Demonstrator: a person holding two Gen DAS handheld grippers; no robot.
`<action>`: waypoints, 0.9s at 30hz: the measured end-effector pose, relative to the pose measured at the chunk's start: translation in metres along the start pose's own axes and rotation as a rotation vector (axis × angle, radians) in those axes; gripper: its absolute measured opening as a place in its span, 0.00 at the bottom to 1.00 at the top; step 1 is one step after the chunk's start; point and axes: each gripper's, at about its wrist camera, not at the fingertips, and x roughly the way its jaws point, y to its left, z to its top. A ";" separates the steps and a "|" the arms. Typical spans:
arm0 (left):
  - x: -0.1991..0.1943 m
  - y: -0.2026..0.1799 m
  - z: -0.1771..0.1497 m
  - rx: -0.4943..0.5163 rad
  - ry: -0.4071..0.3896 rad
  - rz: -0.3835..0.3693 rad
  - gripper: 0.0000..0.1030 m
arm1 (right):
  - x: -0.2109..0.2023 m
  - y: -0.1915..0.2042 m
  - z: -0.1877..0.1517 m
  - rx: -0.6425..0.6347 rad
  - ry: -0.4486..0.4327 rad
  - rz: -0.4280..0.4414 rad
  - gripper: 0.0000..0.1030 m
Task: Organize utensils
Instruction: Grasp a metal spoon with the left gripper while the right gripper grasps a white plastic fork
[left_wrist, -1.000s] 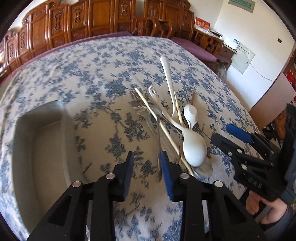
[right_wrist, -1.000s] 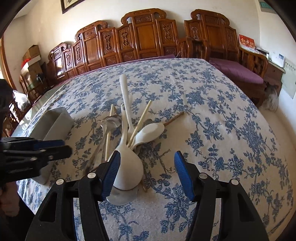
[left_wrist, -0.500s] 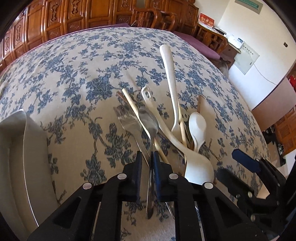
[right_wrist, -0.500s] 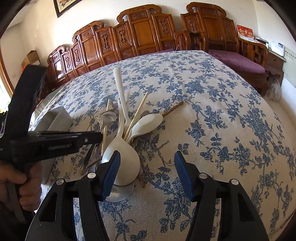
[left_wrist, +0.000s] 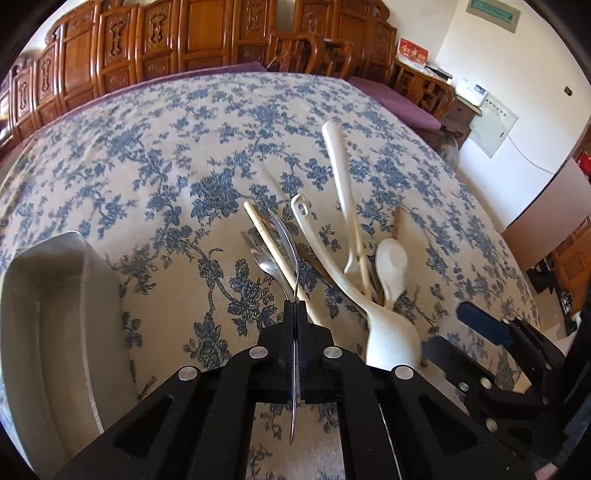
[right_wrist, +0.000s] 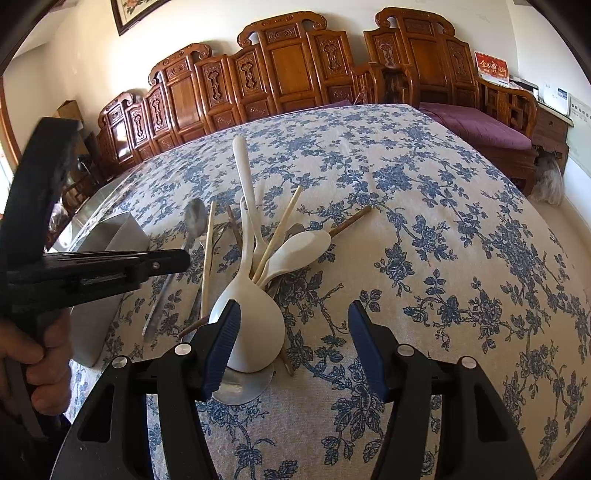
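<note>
My left gripper (left_wrist: 295, 308) is shut on a metal spoon (left_wrist: 286, 240), gripping its thin handle edge-on and holding it lifted above the cloth; in the right wrist view the spoon (right_wrist: 195, 218) sticks up past the left gripper (right_wrist: 181, 257). A pile of utensils lies on the table: a large white ladle (right_wrist: 251, 325), a small white spoon (right_wrist: 299, 249), a long white spoon (right_wrist: 243, 173), chopsticks (right_wrist: 280, 229) and a metal fork (left_wrist: 267, 266). My right gripper (right_wrist: 291, 343) is open, low over the ladle's bowl, and shows at the right of the left wrist view (left_wrist: 480, 332).
A metal tray (left_wrist: 44, 332) lies at the left of the pile, also visible in the right wrist view (right_wrist: 110, 236). The table has a blue floral cloth (right_wrist: 443, 258). Carved wooden chairs (right_wrist: 288, 66) line the far side.
My left gripper closed on the metal spoon's handle and lifted it off the pile. My right gripper stayed open over the ladle.
</note>
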 end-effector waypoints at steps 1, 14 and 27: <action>-0.005 0.000 -0.001 0.003 -0.009 0.000 0.01 | 0.000 0.001 0.000 0.000 0.000 0.005 0.61; -0.061 0.011 -0.031 0.011 -0.106 -0.060 0.01 | 0.000 0.009 0.017 -0.006 -0.003 0.007 0.61; -0.079 0.026 -0.030 -0.010 -0.158 -0.107 0.01 | 0.070 0.033 0.077 -0.097 0.068 0.026 0.35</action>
